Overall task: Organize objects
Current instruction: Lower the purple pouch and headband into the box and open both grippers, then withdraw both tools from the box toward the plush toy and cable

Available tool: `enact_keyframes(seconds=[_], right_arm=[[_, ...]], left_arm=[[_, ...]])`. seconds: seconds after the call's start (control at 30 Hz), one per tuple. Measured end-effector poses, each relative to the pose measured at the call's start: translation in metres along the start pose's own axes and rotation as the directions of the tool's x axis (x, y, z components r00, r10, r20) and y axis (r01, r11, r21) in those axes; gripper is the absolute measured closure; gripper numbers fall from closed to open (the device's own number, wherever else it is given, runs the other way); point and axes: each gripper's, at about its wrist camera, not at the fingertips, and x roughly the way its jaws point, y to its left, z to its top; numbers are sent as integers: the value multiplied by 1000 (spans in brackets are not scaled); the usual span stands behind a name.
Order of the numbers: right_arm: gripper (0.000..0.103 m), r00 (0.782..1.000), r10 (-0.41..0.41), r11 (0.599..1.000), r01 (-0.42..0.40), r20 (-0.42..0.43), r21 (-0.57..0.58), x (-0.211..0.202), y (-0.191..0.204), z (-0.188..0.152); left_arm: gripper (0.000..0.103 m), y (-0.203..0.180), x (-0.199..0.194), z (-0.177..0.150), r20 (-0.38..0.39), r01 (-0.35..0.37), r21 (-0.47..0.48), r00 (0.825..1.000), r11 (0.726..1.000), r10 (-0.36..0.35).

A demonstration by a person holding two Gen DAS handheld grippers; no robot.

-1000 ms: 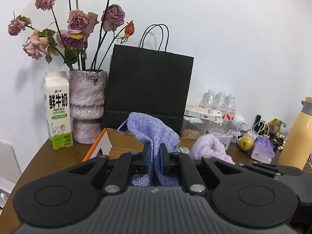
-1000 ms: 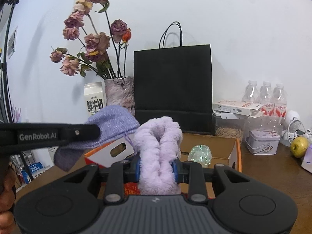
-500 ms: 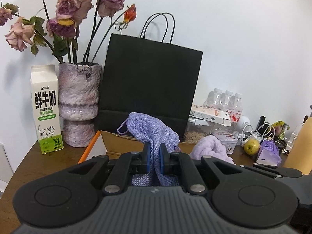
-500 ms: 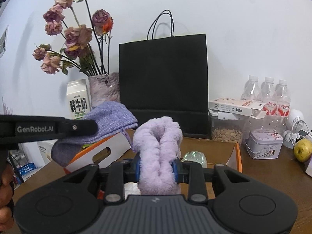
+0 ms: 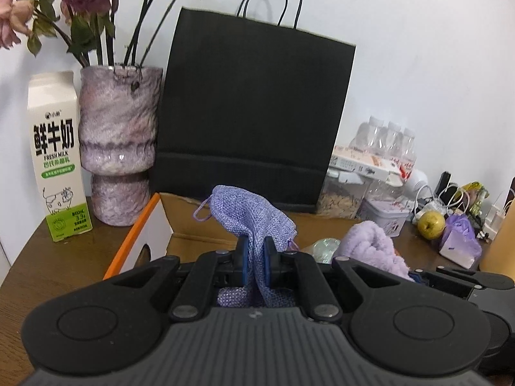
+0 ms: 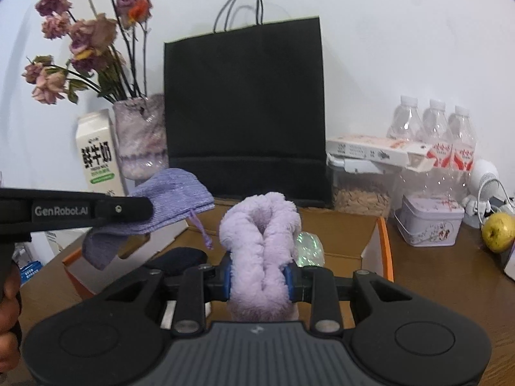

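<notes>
Lilac woven drawstring pouch hangs pinched in the closed left gripper; the right gripper squeezes a fluffy lavender plush cloth, both above the open orange-edged cardboard box. Released too early, either soft piece could drape over the box rim, or the pouch's loose cord may snag a jaw.

On the tabletop, an open cardboard box sits before a paper bag; a vase and milk carton stand left, water bottles right.

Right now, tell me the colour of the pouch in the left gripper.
Lilac-purple woven pouch, matching drawstring; clearest in the left wrist view.
</notes>
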Motion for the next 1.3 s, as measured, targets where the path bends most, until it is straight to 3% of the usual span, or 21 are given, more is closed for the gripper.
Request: enact_keyframes(seconds=[0.2, 0.27, 0.33, 0.4, 0.43, 0.47, 0.73, 1.3], right_arm=[[73, 1000, -5, 1000, 4, -23, -14, 8, 0, -6], [67, 999, -1, 1000, 1, -34, -17, 9, 1, -7], [53, 999, -8, 1000, 7, -38, -19, 10, 1, -8], [29, 999, -23, 1000, 22, -44, -21, 11, 2, -9], [11, 999, -29, 999, 29, -41, -20, 10, 2, -9], [2, 999, -35, 999, 34, -36, -18, 9, 2, -9], [0, 998, -53, 999, 53, -29, -2, 5, -2, -7], [0, 999, -43, 999, 44, 20, -28, -34, 4, -4]], left_arm=[[87, -1, 9, -6, -32, 4, 3, 999, 1000, -4], [70, -2, 10, -7, -34, 4, 3, 999, 1000, -4], [23, -2, 9, -8, -30, -14, 2, 999, 1000, 14], [0, -2, 8, -7, -15, -38, 2, 999, 999, 38], [0, -2, 6, -7, 0, -45, 0, 999, 999, 45], [0, -1, 4, -6, 11, -49, -4, 999, 999, 49], [0, -3, 3, -5, 3, -71, 7, 997, 997, 71], [0, -14, -45, -2, 90, -112, 48, 990, 993, 108]])
